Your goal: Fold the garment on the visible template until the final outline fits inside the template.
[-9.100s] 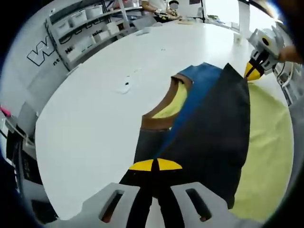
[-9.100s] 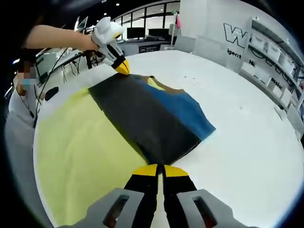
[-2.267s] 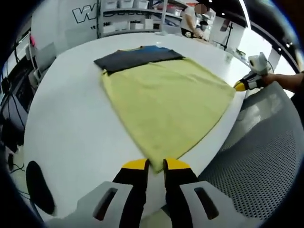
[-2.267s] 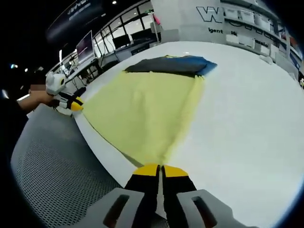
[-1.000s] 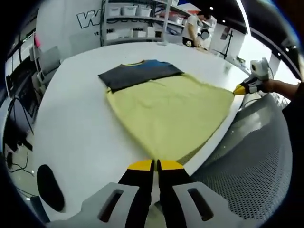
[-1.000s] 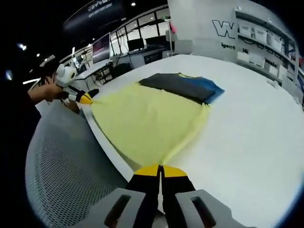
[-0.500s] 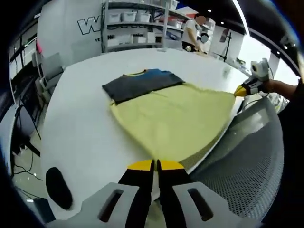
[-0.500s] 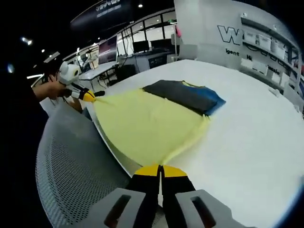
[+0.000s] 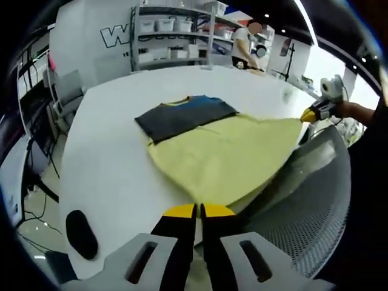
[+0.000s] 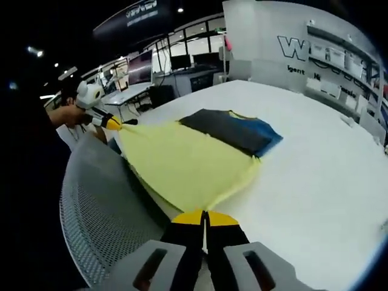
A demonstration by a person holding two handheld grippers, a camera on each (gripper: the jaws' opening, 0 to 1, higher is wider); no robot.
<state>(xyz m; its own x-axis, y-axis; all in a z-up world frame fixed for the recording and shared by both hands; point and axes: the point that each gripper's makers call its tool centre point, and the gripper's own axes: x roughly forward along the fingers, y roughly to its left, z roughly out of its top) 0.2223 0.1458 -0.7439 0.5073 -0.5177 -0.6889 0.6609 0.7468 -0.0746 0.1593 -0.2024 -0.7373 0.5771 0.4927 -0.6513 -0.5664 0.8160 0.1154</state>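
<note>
A yellow cloth (image 9: 227, 160) lies stretched over the white table (image 9: 109, 163), pulled past the table's near edge. My left gripper (image 9: 199, 210) is shut on one near corner of it. My right gripper (image 10: 205, 217) is shut on the other near corner; it also shows at the right in the left gripper view as the right gripper (image 9: 308, 115). The left gripper (image 10: 115, 123) appears at the left in the right gripper view. A folded dark grey and blue garment (image 9: 183, 116) rests on the far end of the yellow cloth (image 10: 176, 163), also seen as the garment (image 10: 233, 131).
A grey mesh chair back (image 9: 309, 206) stands between me and the table, also seen as the chair (image 10: 103, 212). Shelves with white boxes (image 9: 170, 33) line the back wall. A person (image 9: 248, 39) stands far off. A dark oval object (image 9: 80, 233) lies near the table's left edge.
Both grippers have drawn back and up from the table, dragging the yellow cloth and the garment on it toward the near edge. Both stay shut on the corners.
</note>
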